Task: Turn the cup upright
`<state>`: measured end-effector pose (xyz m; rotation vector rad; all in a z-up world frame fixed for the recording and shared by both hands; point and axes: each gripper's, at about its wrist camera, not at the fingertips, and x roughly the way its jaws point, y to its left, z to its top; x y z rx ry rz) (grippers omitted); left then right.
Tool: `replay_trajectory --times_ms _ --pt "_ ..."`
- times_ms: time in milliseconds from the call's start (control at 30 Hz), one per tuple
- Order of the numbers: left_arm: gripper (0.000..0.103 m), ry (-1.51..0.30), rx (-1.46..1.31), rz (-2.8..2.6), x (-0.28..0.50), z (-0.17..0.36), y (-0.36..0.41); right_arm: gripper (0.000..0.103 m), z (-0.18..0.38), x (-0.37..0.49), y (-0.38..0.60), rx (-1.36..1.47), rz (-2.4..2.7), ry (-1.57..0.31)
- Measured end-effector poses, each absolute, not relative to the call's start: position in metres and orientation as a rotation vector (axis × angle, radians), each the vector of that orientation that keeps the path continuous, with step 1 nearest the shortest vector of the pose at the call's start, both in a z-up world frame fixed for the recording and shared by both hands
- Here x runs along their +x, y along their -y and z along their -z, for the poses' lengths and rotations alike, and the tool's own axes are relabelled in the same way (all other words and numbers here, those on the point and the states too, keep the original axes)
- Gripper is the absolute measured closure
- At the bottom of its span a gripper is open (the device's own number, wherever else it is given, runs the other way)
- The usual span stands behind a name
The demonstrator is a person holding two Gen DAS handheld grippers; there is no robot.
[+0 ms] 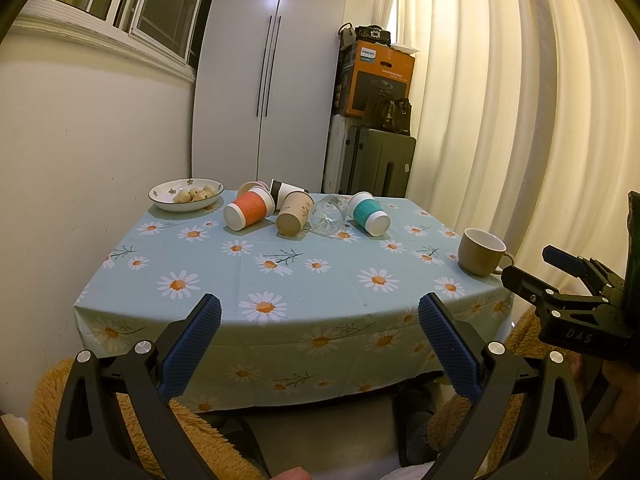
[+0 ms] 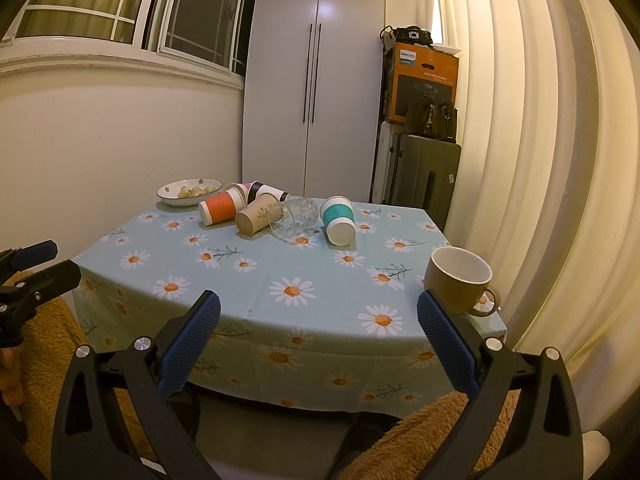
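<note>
Several cups lie on their sides at the far end of the daisy tablecloth (image 1: 304, 280): an orange-sleeved cup (image 1: 249, 210), a tan paper cup (image 1: 294, 214), a clear glass (image 1: 329, 215), a teal-sleeved cup (image 1: 369, 215) and a dark-banded cup (image 1: 282, 190) behind. The same cups show in the right wrist view: orange (image 2: 222, 208), tan (image 2: 258, 219), glass (image 2: 297, 219), teal (image 2: 338, 220). A brown mug (image 1: 481, 256) (image 2: 460, 284) stands upright at the right edge. My left gripper (image 1: 320, 316) and right gripper (image 2: 319, 314) are open and empty, held before the table's near edge.
A bowl of snacks (image 1: 186, 195) sits at the far left corner. A white wardrobe (image 1: 272, 80), a suitcase (image 1: 380, 164) with stacked boxes and bags, and curtains (image 1: 520, 120) stand behind the table. A fuzzy tan seat (image 2: 420, 440) is below the near edge.
</note>
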<state>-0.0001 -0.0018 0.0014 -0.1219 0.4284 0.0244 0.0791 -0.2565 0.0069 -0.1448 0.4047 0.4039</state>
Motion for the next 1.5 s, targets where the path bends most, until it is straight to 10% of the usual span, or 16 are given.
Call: replay_trajectory --times_ms 1500 --pt "0.007 -0.422 -0.126 -0.021 -0.0012 -0.003 0.0053 0.005 -0.0061 0.0797 0.2555 -0.151 -0.404 -0.407"
